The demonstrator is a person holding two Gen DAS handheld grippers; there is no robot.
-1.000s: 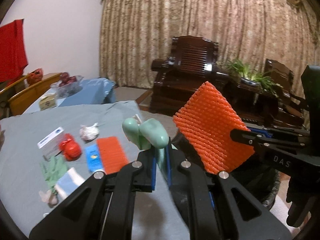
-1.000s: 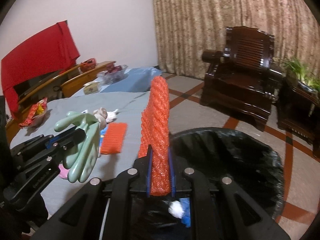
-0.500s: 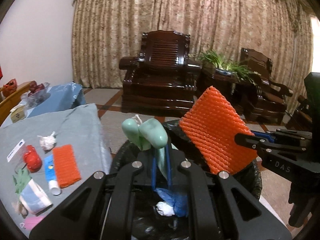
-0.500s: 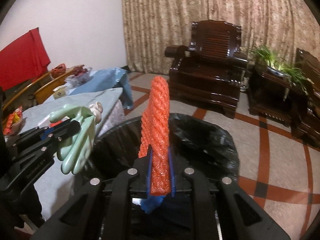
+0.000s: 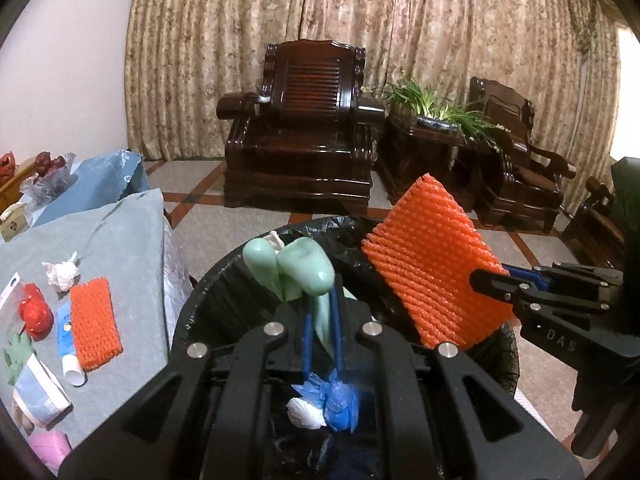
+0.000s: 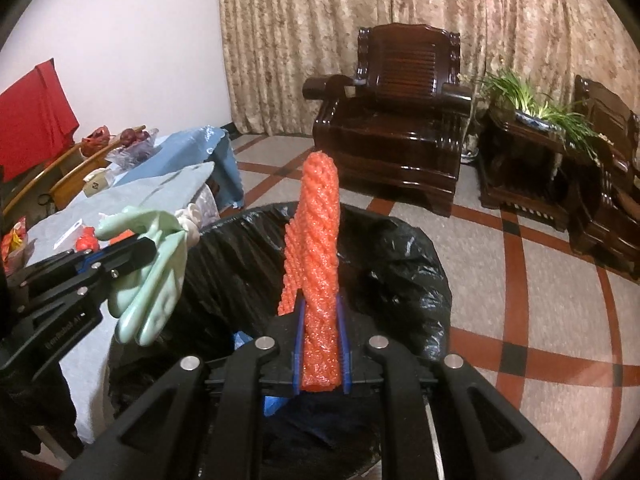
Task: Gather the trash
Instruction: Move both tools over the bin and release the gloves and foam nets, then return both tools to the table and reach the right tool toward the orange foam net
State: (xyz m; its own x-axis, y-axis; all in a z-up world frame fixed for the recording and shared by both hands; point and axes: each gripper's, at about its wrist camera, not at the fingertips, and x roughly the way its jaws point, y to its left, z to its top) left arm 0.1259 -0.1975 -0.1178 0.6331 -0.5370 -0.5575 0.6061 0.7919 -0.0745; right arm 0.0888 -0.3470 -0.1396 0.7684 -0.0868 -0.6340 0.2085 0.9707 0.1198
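trash in hand: the left gripper (image 5: 322, 320) is clamped tight on a pale green rubber glove (image 5: 298, 270), and the right gripper (image 6: 320, 344) is pinched closed on an orange foam fruit net (image 6: 316, 256). both hang over the black-lined trash bin (image 5: 400, 236), where blue and white scraps (image 5: 324, 400) already lie. more litter waits on the grey-clothed table (image 5: 124, 240): a second orange net (image 5: 95, 322), a crumpled tissue (image 5: 61, 274), a red wrapper (image 5: 35, 312). risks, as i judge them: the glove's limp fingers may snag a pad on release and cling, and the light net, held near the far rim, could glance off the liner and drop to the floor.
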